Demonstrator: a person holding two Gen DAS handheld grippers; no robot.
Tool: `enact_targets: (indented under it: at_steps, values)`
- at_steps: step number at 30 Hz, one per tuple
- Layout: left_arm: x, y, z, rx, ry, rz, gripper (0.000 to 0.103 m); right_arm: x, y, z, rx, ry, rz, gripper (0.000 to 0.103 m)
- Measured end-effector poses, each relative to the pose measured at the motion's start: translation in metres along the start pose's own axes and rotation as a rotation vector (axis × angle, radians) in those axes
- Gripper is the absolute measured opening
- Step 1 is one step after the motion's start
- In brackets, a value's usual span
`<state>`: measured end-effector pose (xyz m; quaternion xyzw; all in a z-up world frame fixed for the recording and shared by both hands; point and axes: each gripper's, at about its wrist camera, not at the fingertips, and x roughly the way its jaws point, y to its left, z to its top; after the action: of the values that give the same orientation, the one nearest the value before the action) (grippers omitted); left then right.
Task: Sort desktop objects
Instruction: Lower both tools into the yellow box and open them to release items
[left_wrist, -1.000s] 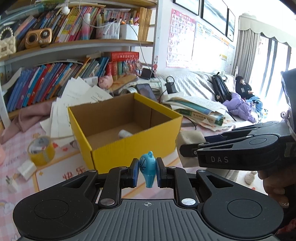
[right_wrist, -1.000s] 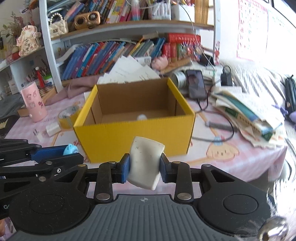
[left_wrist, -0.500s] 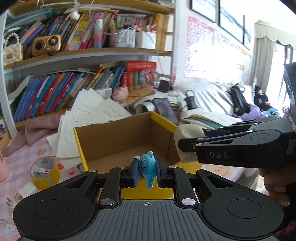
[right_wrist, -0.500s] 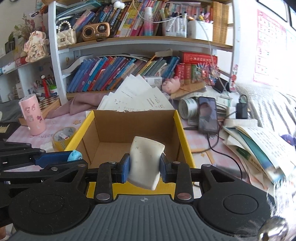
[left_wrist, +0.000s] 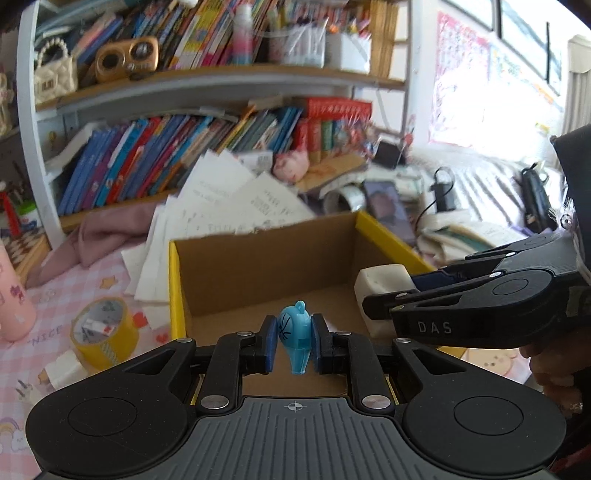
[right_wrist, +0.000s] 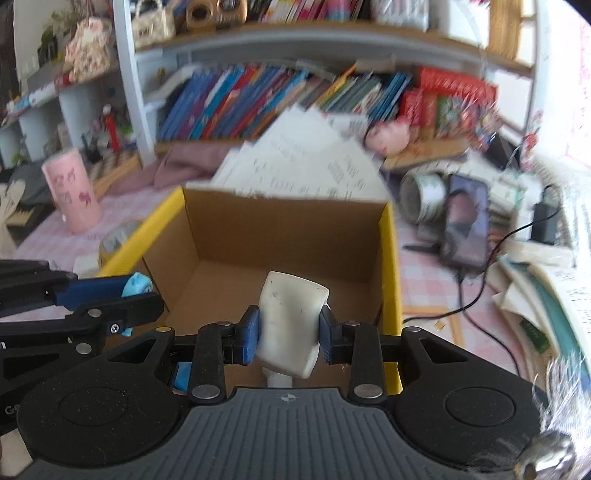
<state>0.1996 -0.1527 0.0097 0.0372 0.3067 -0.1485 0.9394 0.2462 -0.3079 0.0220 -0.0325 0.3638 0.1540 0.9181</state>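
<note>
Left wrist view: blue whistle stands upright, ring topmost, mouthpiece down.

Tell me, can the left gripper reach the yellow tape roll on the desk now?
Probably not for a pick-up. The left gripper is shut on the blue whistle over the yellow box. The tape roll lies uncovered left of the box.
</note>
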Motion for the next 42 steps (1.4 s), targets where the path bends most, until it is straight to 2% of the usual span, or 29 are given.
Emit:
enact_targets:
  at_steps: [7, 14, 17, 26, 30, 32, 34, 38, 42]
  values:
    - [0.029, 0.0, -0.005, -0.021, 0.138, 0.019, 0.019, 0.033, -0.001, -0.004, -0.067, 0.14, 0.086, 0.031]
    - [0.038, -0.002, -0.009, -0.052, 0.187, 0.01, 0.021, 0.038, -0.004, -0.007, -0.088, 0.162, 0.118, 0.031]
    - [0.04, -0.001, -0.009, -0.075, 0.2, 0.0, 0.035, 0.037, -0.008, -0.008, -0.108, 0.168, 0.108, 0.031]
    - [0.039, -0.005, -0.011, -0.067, 0.191, 0.004, 0.036, 0.033, -0.014, -0.011, -0.116, 0.148, 0.097, 0.032]
    - [0.031, -0.006, -0.011, -0.062, 0.156, 0.018, 0.037, 0.027, -0.012, -0.011, -0.107, 0.117, 0.09, 0.037]
    - [0.025, -0.006, -0.011, -0.057, 0.135, 0.028, 0.045, 0.021, -0.011, -0.009, -0.106, 0.084, 0.075, 0.039]
    - [0.02, -0.002, -0.012, -0.065, 0.113, 0.08, 0.07, 0.015, -0.01, -0.008, -0.103, 0.05, 0.054, 0.04]
    - [0.006, 0.007, -0.013, -0.099, 0.064, 0.064, 0.079, 0.001, -0.005, -0.008, -0.085, -0.002, 0.035, 0.046]
    - [-0.004, 0.01, -0.013, -0.082, 0.033, 0.043, 0.08, -0.012, 0.002, -0.009, -0.078, -0.031, -0.001, 0.048]
